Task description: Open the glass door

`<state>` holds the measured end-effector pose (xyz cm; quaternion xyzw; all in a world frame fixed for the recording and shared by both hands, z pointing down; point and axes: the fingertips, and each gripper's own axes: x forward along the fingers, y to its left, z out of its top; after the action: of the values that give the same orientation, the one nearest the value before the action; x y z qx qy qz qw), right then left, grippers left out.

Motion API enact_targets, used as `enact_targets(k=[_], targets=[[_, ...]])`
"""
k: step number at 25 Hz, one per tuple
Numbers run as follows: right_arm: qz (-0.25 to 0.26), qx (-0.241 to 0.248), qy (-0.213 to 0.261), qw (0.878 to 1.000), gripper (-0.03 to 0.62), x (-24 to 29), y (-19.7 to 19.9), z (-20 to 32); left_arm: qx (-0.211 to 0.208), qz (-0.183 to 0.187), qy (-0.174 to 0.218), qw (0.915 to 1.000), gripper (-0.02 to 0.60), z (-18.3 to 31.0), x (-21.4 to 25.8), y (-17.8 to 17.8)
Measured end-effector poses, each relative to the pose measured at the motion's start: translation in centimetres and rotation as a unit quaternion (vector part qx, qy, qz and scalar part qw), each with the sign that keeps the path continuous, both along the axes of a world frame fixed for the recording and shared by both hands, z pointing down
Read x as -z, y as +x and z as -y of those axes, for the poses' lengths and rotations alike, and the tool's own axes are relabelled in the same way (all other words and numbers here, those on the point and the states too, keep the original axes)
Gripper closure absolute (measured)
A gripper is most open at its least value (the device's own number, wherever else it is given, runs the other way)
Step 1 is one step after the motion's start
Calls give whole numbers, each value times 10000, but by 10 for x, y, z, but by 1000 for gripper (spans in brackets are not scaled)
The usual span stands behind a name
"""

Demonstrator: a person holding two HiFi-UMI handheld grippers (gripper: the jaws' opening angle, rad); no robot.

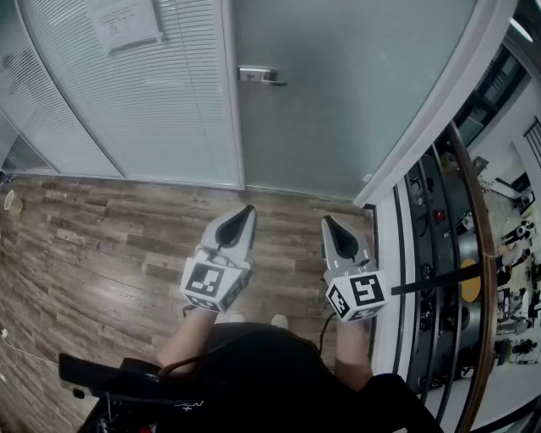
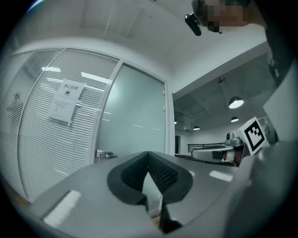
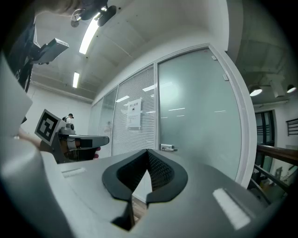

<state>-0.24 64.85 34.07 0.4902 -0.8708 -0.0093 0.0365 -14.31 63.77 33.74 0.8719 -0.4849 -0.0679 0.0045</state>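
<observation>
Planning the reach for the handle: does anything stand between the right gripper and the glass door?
Nothing visible does. Only wooden floor lies between the right gripper and the glass door, and its handle shows unobstructed beyond the gripper's shut tips.

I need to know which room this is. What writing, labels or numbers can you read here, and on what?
Paper notice on the blinded panel beside the glass door: print too small and blurred to read.
On the left gripper and right gripper: black square marker patterns, no words.
No other text.
</observation>
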Motion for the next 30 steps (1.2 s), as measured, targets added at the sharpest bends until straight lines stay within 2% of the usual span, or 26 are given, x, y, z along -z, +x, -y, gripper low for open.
enact_targets(k=[21,27,30], targets=[[93,-151,-108,9998,592,-12,14,8,67,88,-48,9999,581,10,-9,-4],[283,-29,-147,9995,592,-12,18,8,103,68,-52,9999,581,11,-11,-1],[165,51,-100,9998,591,-14,16,8,27,63,-56,10000,581,11,-11,4]])
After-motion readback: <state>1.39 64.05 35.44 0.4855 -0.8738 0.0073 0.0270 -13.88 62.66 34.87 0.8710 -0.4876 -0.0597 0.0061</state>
